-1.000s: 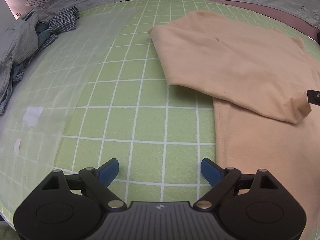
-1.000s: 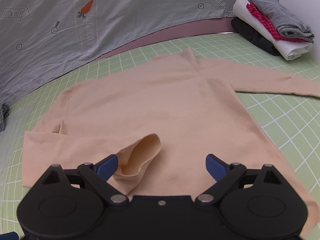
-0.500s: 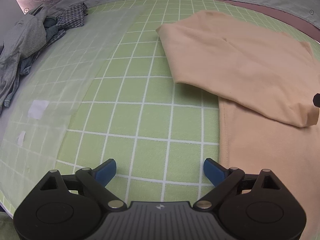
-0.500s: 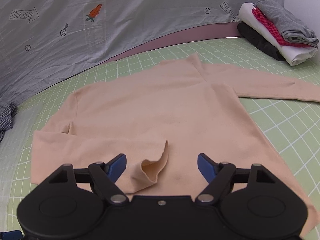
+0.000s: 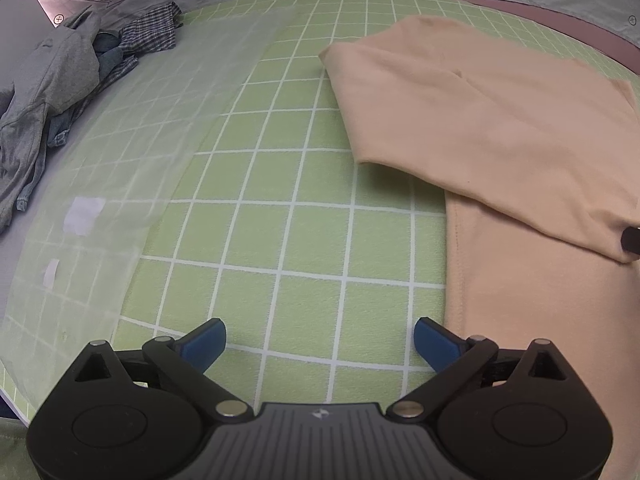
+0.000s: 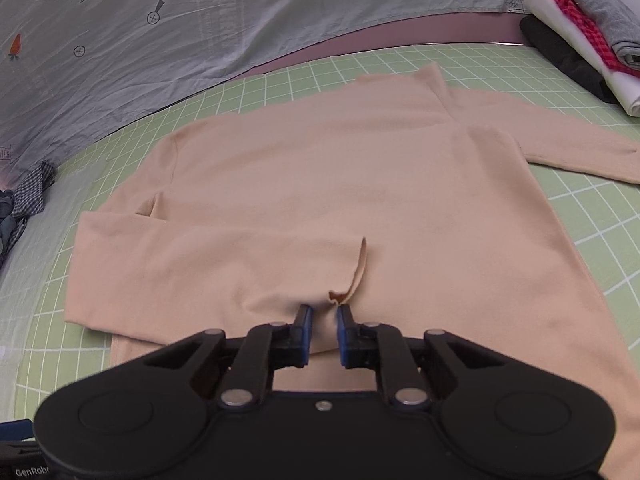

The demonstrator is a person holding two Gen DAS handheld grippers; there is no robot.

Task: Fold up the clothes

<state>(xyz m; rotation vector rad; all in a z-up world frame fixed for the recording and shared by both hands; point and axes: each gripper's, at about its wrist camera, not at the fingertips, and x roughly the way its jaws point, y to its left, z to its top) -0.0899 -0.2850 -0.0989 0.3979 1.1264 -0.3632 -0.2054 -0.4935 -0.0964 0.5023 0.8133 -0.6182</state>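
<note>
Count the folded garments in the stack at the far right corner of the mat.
4 visible: a black one at the bottom, a white one on it, a red-checked one above that, and a grey one on top. More may be hidden beyond the frame edge.

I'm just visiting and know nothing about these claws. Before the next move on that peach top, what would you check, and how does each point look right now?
1. Right claw shut on the sleeve cuff of the peach top: ok, fabric sits between the pads.
2. Left claw free: ok, its jaws are opening over the bare green grid mat, nothing between them.
3. Near sleeve folded across the body: ok.
4. Far sleeve folded in: not ok, it lies stretched out on the mat.
5. Room for the fold: ok, the folded stack and the loose clothes pile lie apart from the top.
6. How firm the grip is: cannot tell.
</note>
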